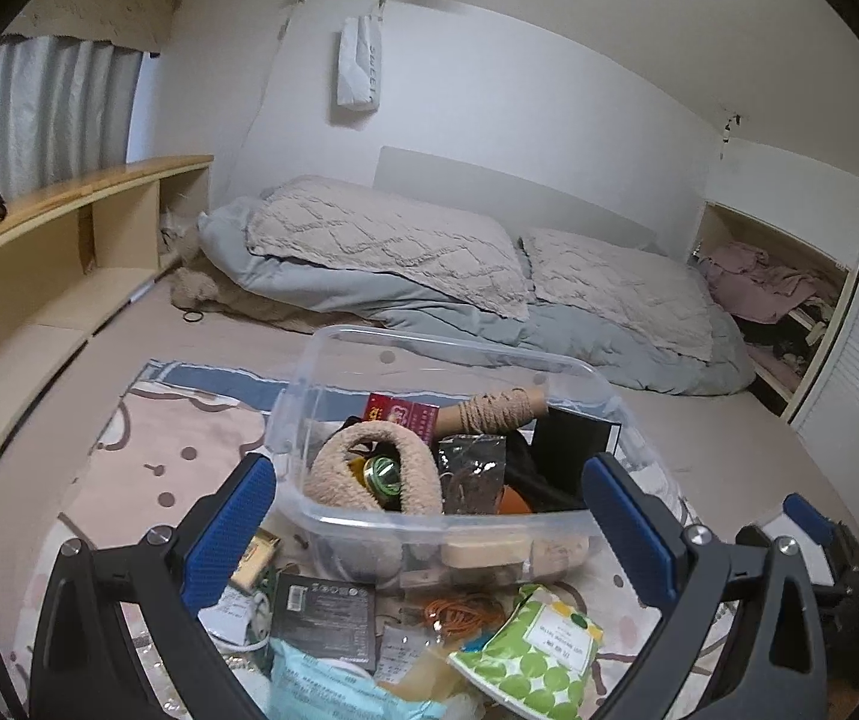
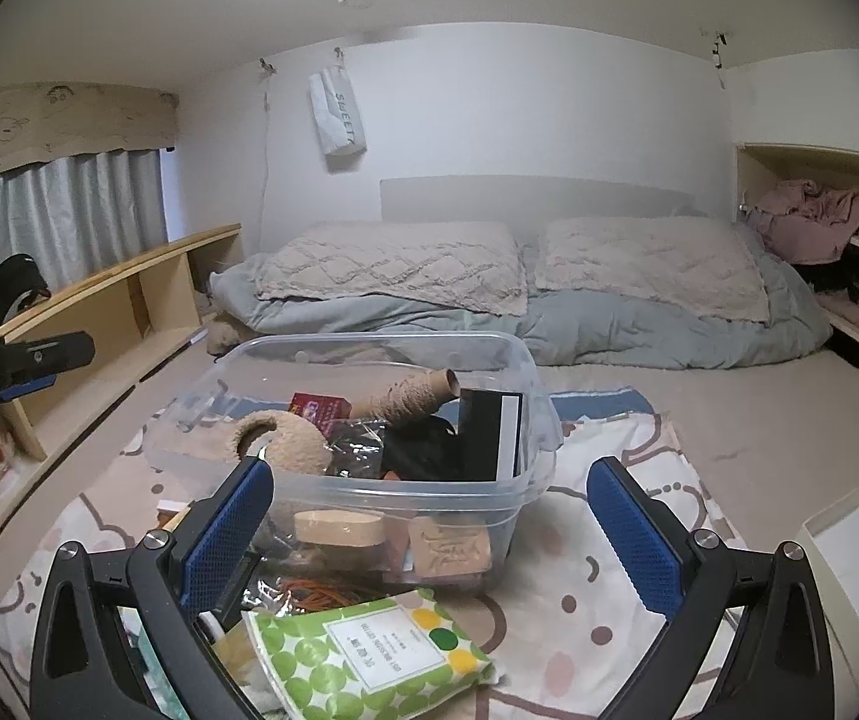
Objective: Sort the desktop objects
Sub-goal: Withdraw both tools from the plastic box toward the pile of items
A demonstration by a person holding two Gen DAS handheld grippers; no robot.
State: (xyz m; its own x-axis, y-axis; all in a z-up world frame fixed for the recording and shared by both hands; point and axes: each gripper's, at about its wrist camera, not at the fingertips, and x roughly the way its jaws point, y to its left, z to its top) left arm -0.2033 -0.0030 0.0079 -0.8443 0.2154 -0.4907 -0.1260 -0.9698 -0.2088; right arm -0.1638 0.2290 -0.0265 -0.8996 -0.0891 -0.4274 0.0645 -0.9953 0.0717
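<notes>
A clear plastic bin (image 1: 309, 372) (image 2: 525, 372) stands on a patterned cloth on the bed. In it lie a fuzzy beige pouch (image 1: 363, 468), a spool of twine (image 1: 501, 408) (image 2: 411, 399), a red box (image 1: 399, 411) and a black box (image 2: 489, 438). In front of the bin lie a green-dotted packet (image 1: 540, 654) (image 2: 369, 654), orange rubber bands (image 1: 459, 612), a black packet (image 1: 324, 615) and a pale blue packet (image 1: 333, 690). My left gripper (image 1: 429, 531) is open and empty, straddling the bin's near wall. My right gripper (image 2: 429, 531) is open and empty, just right of the packet.
Pillows (image 1: 381, 240) and a grey duvet (image 1: 549, 324) lie behind the bin. A wooden shelf (image 1: 57, 240) runs along the left. A white box (image 2: 855, 546) sits at the right edge. The patterned cloth (image 2: 609, 570) lies under everything.
</notes>
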